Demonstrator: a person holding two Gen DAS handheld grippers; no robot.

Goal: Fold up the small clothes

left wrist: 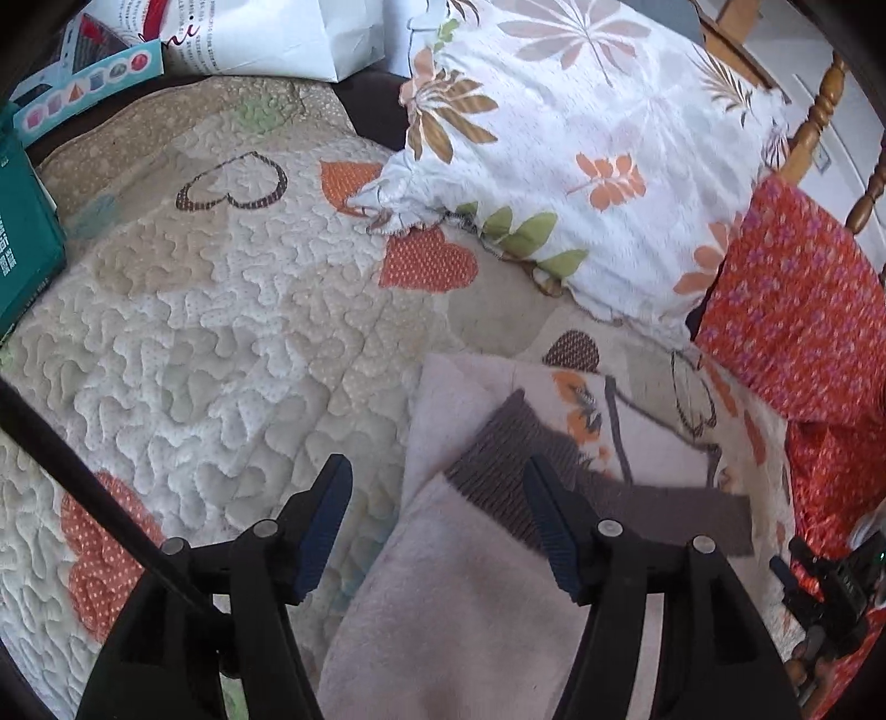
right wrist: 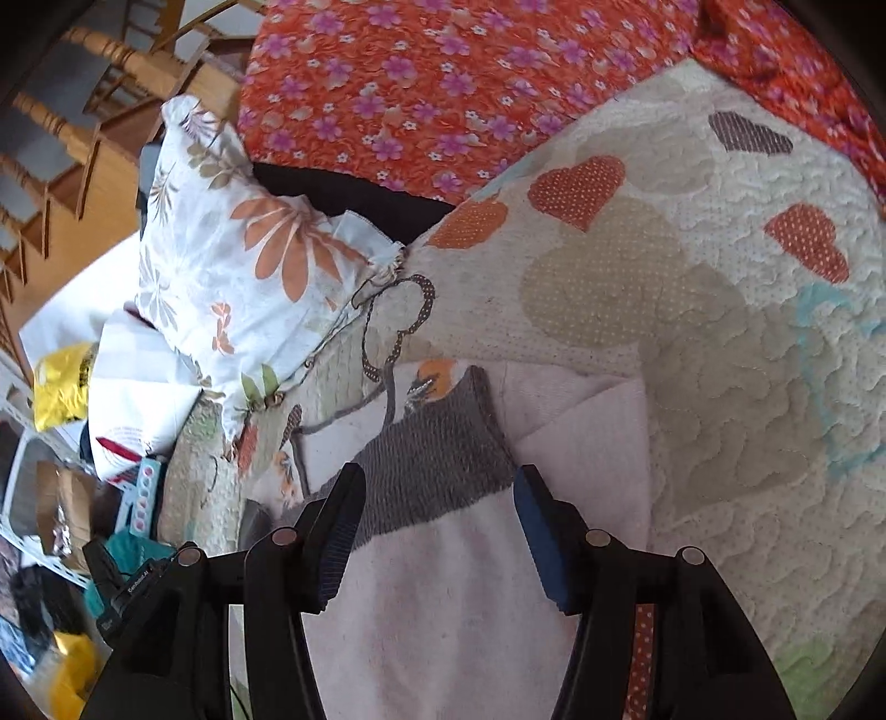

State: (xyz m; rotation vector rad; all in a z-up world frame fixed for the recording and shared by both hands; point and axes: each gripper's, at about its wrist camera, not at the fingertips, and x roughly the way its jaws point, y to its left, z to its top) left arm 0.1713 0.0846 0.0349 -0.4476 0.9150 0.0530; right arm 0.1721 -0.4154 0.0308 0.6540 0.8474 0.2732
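A small pale pink fleece garment [left wrist: 476, 598] with a brown knit band [left wrist: 509, 465] and an orange print lies folded on the quilted heart-pattern bedspread [left wrist: 221, 332]. My left gripper [left wrist: 437, 509] is open and empty, hovering over the garment's left edge. In the right wrist view the same garment [right wrist: 459, 598] lies below my right gripper [right wrist: 437, 515], which is open and empty above the brown band [right wrist: 437, 471]. The right gripper also shows at the lower right edge of the left wrist view [left wrist: 825, 587].
A floral pillow [left wrist: 581, 138] lies at the head of the bed. An orange flowered cloth [left wrist: 797, 310] hangs over a wooden chair [left wrist: 825, 111]. A green box [left wrist: 22, 238], a white bag [left wrist: 266, 33] and a colourful box [left wrist: 83, 83] sit at the far left.
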